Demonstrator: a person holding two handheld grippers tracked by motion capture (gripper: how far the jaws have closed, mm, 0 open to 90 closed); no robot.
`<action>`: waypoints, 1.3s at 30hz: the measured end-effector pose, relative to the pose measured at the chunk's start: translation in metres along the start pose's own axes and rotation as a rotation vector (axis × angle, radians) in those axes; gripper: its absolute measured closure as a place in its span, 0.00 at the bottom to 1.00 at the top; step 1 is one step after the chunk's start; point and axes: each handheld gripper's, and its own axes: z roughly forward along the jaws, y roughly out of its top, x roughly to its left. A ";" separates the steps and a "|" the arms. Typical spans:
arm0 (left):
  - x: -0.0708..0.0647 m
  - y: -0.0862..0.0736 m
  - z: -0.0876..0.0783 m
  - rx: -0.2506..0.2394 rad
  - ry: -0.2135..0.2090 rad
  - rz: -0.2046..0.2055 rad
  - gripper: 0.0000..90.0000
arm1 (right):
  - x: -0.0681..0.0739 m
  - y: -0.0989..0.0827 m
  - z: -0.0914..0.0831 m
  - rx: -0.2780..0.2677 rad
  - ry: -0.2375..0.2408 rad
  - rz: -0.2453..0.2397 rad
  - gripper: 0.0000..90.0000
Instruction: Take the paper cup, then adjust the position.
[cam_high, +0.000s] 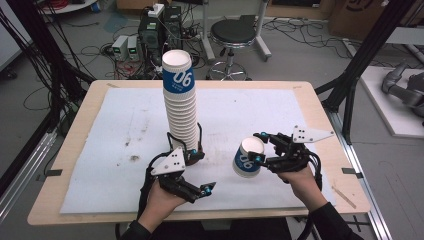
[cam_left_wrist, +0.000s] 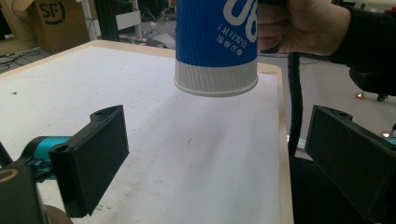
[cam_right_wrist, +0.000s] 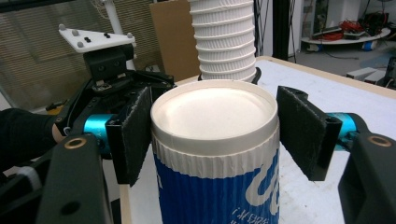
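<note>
A tall stack of upturned white ribbed paper cups (cam_high: 180, 107), the top one with a blue band, stands left of the table's middle; it rises behind the held cup in the right gripper view (cam_right_wrist: 225, 37). My right gripper (cam_high: 258, 147) is shut on a single blue-and-white cup (cam_high: 246, 161), base end toward the jaws, with its pads (cam_right_wrist: 133, 140) against its sides. That cup (cam_left_wrist: 215, 42) hangs tilted above the mat. My left gripper (cam_high: 204, 170) sits by the stack's foot with its jaws wide open (cam_left_wrist: 222, 158) and nothing between them, facing the held cup.
A white mat (cam_high: 120, 150) covers the wooden table (cam_high: 75, 145). Beyond the far edge are a black stool (cam_high: 232, 32) and computer boxes (cam_high: 157, 27) with cables on the floor. Black frame posts (cam_high: 370, 45) stand at the right.
</note>
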 end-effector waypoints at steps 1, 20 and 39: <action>0.000 0.000 0.000 -0.003 -0.002 -0.002 0.07 | -0.001 0.000 0.000 -0.001 0.000 -0.001 0.34; 0.000 0.000 -0.001 -0.006 -0.001 0.001 0.07 | -0.001 0.002 -0.004 -0.013 -0.008 0.001 0.34; 0.005 0.006 0.004 -0.015 -0.019 -0.024 0.07 | 0.000 0.004 -0.004 -0.023 0.011 0.004 0.34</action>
